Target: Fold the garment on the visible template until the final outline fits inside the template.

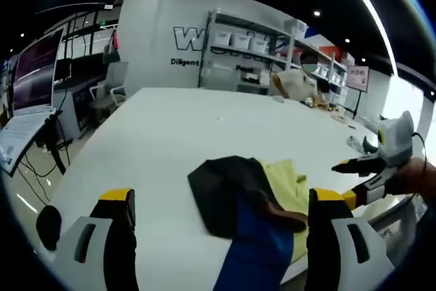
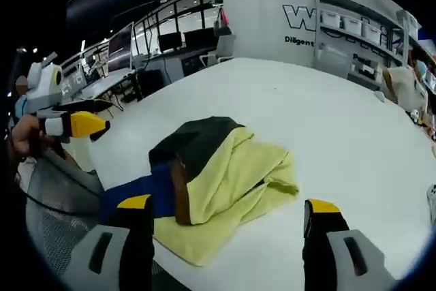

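Observation:
A crumpled garment (image 1: pixel 235 202) of black, blue and pale yellow cloth lies bunched on the white table (image 1: pixel 170 134) near its front edge. In the right gripper view the garment (image 2: pixel 225 175) shows its yellow part on top, the black part behind and the blue part hanging toward the edge. My left gripper (image 1: pixel 221 199) is open, its jaws wide on either side of the pile and above it. My right gripper (image 2: pixel 227 204) is open too, just short of the yellow cloth. The right gripper (image 1: pixel 354 178) comes in from the right. The left gripper (image 2: pixel 85 117) is held at the left.
A person (image 1: pixel 300 80) sits at the table's far end before shelves (image 1: pixel 245 46). Small items (image 1: pixel 357 142) lie at the table's far right. Monitors and desks (image 1: pixel 34 73) stand to the left. A grey mesh chair (image 2: pixel 61 189) sits by the near edge.

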A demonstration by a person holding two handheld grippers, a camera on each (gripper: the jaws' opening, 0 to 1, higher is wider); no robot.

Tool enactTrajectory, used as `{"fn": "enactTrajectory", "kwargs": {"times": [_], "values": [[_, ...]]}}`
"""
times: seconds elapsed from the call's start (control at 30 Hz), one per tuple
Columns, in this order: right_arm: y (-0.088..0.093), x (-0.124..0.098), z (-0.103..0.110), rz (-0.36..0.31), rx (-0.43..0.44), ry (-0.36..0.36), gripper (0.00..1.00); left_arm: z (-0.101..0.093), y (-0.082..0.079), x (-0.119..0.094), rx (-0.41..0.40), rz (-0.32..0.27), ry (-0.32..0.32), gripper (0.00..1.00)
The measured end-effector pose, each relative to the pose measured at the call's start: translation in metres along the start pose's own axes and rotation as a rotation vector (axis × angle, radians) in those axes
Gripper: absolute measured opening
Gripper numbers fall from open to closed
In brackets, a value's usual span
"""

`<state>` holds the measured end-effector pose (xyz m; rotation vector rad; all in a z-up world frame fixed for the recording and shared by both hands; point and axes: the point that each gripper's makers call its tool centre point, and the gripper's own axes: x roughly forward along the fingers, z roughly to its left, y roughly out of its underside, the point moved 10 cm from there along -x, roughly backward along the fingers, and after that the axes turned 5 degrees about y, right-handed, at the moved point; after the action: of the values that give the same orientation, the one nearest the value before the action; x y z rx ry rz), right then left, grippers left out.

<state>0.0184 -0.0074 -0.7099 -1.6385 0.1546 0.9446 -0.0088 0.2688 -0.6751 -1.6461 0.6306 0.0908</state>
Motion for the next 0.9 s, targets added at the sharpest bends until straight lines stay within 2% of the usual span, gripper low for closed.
{"fn": "enactTrajectory", "kwargs": {"times": [0.07,0.13,0.37,0.53,0.8,0.9], "values": [[0.001,0.005,0.004,0.0,-0.007,0.01,0.93,-0.001,0.001,-0.001,-0.001,0.001,0.001,0.99],[0.002,0.008,0.007,0.009,-0.026,0.008,0.91,-0.002,0.002,-0.002,-0.002,0.001,0.001,0.99],[0.008,0.02,0.019,0.033,-0.069,-0.042,0.8,-0.005,0.003,-0.003,-0.005,0.006,0.006,0.99],[0.009,0.026,0.024,0.035,-0.094,-0.062,0.66,-0.004,0.004,-0.002,-0.002,0.007,0.01,0.98],[0.015,0.029,0.032,0.042,-0.126,-0.109,0.36,-0.001,0.003,0.0,-0.001,0.013,0.009,0.98],[0.017,0.031,0.036,0.051,-0.148,-0.13,0.31,-0.001,0.004,0.001,-0.004,0.02,0.008,0.97]]}}
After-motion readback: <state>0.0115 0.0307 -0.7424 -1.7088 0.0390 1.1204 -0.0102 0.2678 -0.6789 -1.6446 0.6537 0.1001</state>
